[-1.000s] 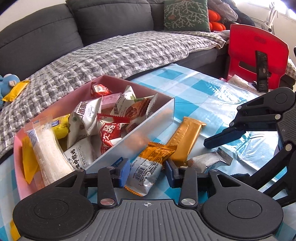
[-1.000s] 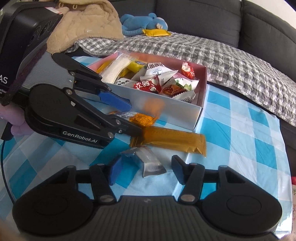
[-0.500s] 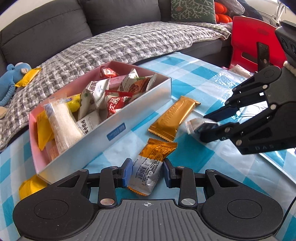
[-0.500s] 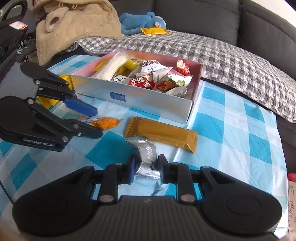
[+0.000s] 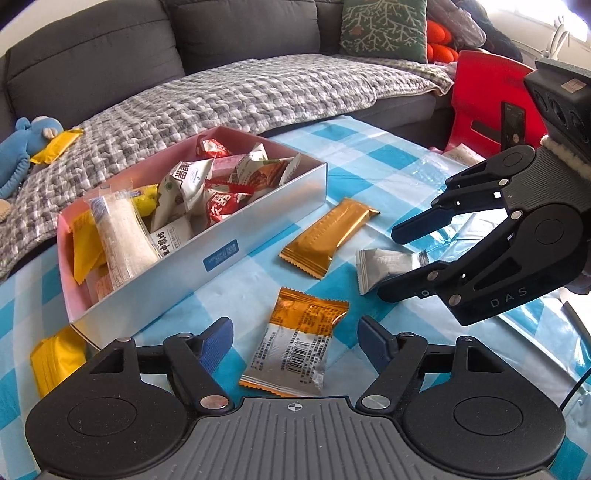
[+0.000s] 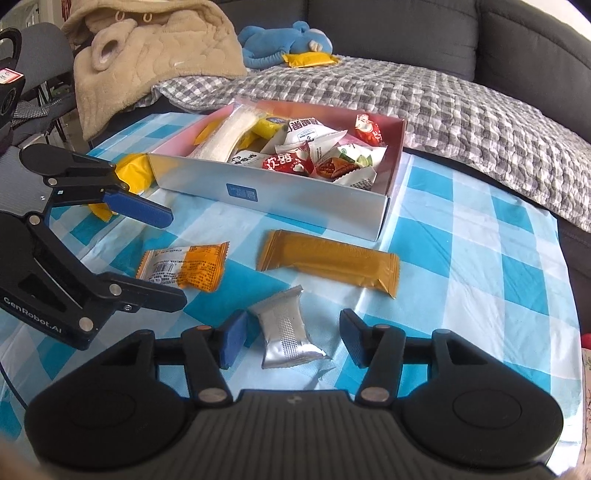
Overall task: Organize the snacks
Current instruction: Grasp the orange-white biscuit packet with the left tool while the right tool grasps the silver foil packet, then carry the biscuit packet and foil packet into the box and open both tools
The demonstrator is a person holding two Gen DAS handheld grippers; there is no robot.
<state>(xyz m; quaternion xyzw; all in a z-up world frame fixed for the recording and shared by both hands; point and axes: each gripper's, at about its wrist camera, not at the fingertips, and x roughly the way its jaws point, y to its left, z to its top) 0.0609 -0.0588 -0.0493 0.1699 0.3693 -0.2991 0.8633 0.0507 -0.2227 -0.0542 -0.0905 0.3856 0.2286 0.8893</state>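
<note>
My left gripper (image 5: 295, 341) opens around an orange packet (image 5: 295, 341) on the checked tablecloth (image 5: 369, 166); my right gripper (image 6: 291, 338) opens around a silver packet (image 6: 286, 334), both untouched, near the snack box (image 6: 280, 195)

A home living room: a dark grey sofa (image 5: 110, 55) draped with a grey checked blanket (image 5: 240, 96), a patterned cushion (image 5: 382, 29), a blue plush toy (image 6: 284, 40), and a desk (image 6: 461, 258) under a blue checked cloth.
</note>
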